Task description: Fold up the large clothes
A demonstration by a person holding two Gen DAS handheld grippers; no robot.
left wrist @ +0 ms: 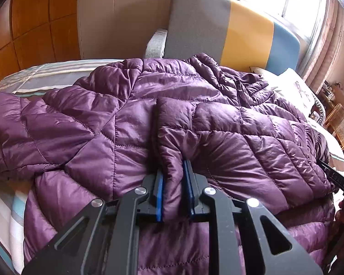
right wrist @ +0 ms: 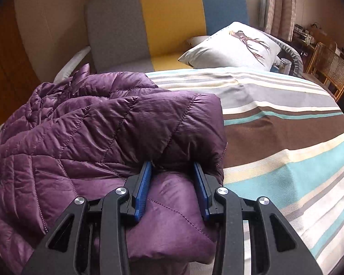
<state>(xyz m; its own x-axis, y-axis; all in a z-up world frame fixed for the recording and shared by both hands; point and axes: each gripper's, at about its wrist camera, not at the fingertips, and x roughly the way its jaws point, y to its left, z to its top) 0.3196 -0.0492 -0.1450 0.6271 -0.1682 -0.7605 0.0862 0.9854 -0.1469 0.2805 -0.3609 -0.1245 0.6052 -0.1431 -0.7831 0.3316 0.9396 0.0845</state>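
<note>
- The purple quilted jacket (left wrist: 130, 114) is lying on the striped bedspread (right wrist: 275, 105), its collar end pointing toward the grey, yellow and blue headboard (left wrist: 229, 27) and its hem toward the cameras.
- Its long axis is running from the foot of the bed toward the headboard; one sleeve is stretching out to the left in the left wrist view.
- The left gripper (left wrist: 173, 174) is pinching a raised ridge of jacket fabric; its blue pads (left wrist: 159, 192) are pressing in on both sides, with only the fabric keeping them apart.
- The right gripper (right wrist: 172, 171) is holding a thick folded bunch at the jacket's right edge; its fingers are sitting wider, with fabric filling the gap between them.
- A white pillow (right wrist: 231, 45) is lying near the headboard, well apart from the jacket.
</note>
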